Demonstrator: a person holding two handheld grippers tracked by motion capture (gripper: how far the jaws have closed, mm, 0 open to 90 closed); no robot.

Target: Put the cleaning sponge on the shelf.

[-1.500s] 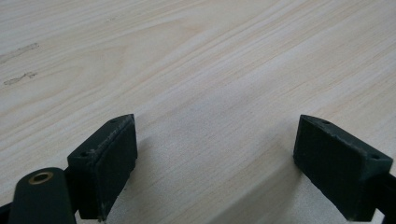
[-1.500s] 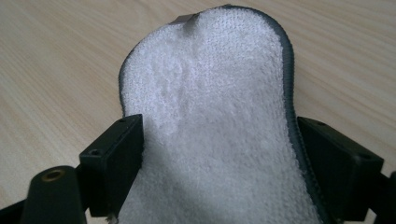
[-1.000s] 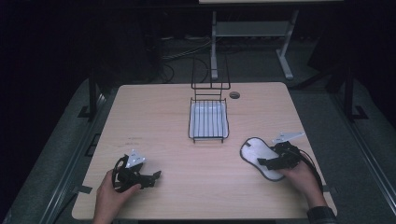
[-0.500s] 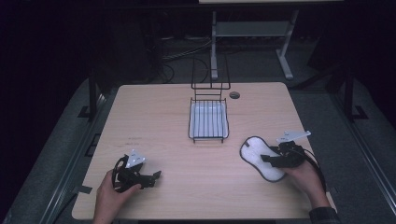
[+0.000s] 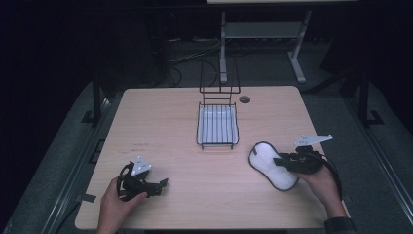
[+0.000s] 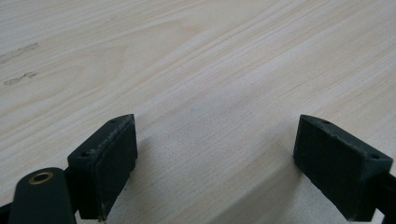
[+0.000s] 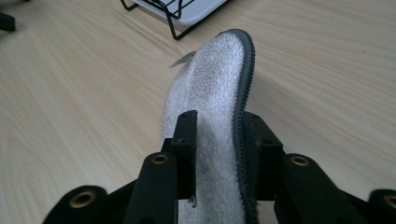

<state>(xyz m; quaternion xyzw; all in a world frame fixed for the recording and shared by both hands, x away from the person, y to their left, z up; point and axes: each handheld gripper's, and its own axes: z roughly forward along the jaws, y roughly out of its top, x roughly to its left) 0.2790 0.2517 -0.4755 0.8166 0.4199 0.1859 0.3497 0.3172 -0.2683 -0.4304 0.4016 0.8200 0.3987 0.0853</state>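
Two jaws of right hand-held gripper [image 7: 215,154] have just been closing, now pinching grey insole [image 5: 271,165] at lower right of counter [image 5: 165,126] | left hand-held gripper [image 6: 215,163] wide, empty, lower left | insole gripped, ready to lift toward wire rack [image 5: 217,126].

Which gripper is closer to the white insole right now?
Right. The right gripper has just been closing on the white insole, its narrow middle between the jaws. The left gripper sits open, far across the table.
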